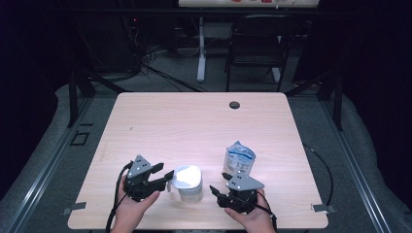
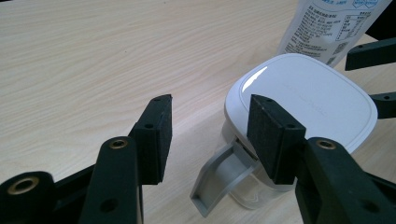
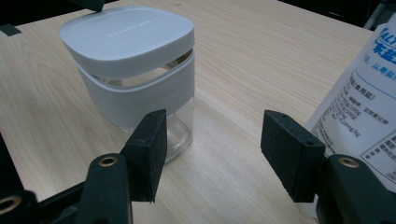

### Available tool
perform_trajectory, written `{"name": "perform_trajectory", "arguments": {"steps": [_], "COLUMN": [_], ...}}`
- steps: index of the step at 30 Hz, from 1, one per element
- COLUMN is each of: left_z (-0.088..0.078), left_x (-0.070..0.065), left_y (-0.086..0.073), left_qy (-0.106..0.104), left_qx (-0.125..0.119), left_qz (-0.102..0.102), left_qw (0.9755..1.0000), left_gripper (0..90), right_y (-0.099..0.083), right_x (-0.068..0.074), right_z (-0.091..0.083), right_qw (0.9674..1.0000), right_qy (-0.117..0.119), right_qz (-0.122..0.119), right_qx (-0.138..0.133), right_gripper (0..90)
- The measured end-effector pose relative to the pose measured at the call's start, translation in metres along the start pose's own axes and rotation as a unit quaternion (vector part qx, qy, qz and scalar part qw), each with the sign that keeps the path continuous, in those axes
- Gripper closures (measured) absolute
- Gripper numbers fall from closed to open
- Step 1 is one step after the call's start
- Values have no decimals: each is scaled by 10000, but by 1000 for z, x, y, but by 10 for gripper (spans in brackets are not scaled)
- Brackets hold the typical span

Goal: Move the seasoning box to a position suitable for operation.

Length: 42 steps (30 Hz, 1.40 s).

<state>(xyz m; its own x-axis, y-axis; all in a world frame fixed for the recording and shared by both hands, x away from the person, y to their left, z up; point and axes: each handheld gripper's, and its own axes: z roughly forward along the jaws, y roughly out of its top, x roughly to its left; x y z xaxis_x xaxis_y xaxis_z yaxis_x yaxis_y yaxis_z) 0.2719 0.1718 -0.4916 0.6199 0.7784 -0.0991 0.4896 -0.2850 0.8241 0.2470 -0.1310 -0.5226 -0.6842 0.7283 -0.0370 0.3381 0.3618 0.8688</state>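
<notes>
Approach to lidded jar (image 1: 187,182) (salt pouch (image 1: 239,158) beside): left gripper (image 2: 210,135) open astride grey handle (image 2: 219,179), right gripper (image 3: 212,154) open, empty. Next: closing on handle.

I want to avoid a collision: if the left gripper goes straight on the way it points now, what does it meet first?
Probably the grey latch of the white-lidded jar, which lies between the open pads of the left gripper. One pad is already beside the lid's edge; contact is unclear.
</notes>
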Motion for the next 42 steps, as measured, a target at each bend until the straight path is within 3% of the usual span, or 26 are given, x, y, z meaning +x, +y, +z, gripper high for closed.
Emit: {"name": "perform_trajectory", "arguments": {"steps": [17, 42], "left_z": [0, 0], "left_x": [1, 0], "left_y": [0, -1], "left_qy": [-21, -2], "left_qx": [-10, -25], "left_qz": [-2, -15], "left_qw": [10000, 10000], "left_gripper": [509, 509], "right_y": [13, 16], "right_x": [3, 5], "right_z": [16, 22], "right_qw": [9999, 9999], "right_qy": [30, 53], "right_qz": [-63, -86], "right_qx": [87, 91], "right_gripper": [396, 396]}}
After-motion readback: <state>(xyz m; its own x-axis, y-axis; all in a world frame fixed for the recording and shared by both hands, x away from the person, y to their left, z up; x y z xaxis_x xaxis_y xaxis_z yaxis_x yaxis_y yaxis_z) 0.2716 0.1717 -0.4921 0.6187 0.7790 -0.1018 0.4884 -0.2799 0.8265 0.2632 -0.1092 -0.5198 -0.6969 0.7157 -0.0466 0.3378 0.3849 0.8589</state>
